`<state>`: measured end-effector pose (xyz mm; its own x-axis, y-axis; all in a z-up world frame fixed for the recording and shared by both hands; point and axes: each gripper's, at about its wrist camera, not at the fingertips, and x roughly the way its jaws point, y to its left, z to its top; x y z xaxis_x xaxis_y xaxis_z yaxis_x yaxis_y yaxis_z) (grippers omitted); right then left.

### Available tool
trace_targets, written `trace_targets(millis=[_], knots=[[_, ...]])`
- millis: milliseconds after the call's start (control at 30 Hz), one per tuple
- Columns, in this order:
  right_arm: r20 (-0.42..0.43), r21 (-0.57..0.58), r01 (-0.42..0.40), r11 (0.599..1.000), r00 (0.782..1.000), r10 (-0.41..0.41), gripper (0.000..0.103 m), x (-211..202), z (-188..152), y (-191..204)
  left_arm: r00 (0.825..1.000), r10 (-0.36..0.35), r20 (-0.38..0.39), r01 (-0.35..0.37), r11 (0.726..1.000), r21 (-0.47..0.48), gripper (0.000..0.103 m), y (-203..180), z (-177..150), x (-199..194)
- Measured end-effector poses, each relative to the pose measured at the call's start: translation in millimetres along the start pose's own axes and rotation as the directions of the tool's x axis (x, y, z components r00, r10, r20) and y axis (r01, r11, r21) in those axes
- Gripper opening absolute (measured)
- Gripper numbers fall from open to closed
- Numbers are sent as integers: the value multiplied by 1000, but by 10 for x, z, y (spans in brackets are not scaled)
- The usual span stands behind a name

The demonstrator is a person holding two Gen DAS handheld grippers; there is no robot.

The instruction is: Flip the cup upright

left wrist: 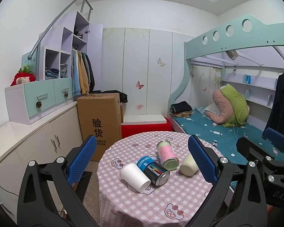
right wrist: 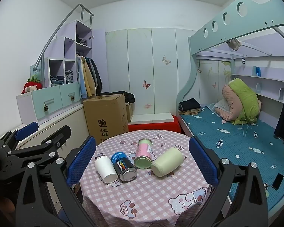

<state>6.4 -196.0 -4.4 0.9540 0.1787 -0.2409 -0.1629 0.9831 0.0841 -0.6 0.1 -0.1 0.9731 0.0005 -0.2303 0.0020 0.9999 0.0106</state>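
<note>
round table, four containers lying down

white paper cup on its side, touching the black cooltowel can; pink-and-green can just behind; cream cup tipped over at right. checked tablecloth. left gripper jaws spread wide, holding nothing. right gripper at the right edge.

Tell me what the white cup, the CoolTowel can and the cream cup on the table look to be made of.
White cup: likely paper, matte white, with a thin rolled rim.
CoolTowel can: metal, going by the shiny silver end with a raised rim; printed glossy body.
Cream cup: unclear, perhaps plastic or silicone; smooth, soft-sheen surface with rounded edges.
</note>
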Motion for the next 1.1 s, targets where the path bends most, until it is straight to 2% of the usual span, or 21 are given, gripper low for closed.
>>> trace_targets(millis=[1100], knots=[[2, 3, 4, 1000, 1000, -4, 95, 17, 16, 42, 1000, 0, -1, 0, 1000, 2, 98, -37, 43, 2]])
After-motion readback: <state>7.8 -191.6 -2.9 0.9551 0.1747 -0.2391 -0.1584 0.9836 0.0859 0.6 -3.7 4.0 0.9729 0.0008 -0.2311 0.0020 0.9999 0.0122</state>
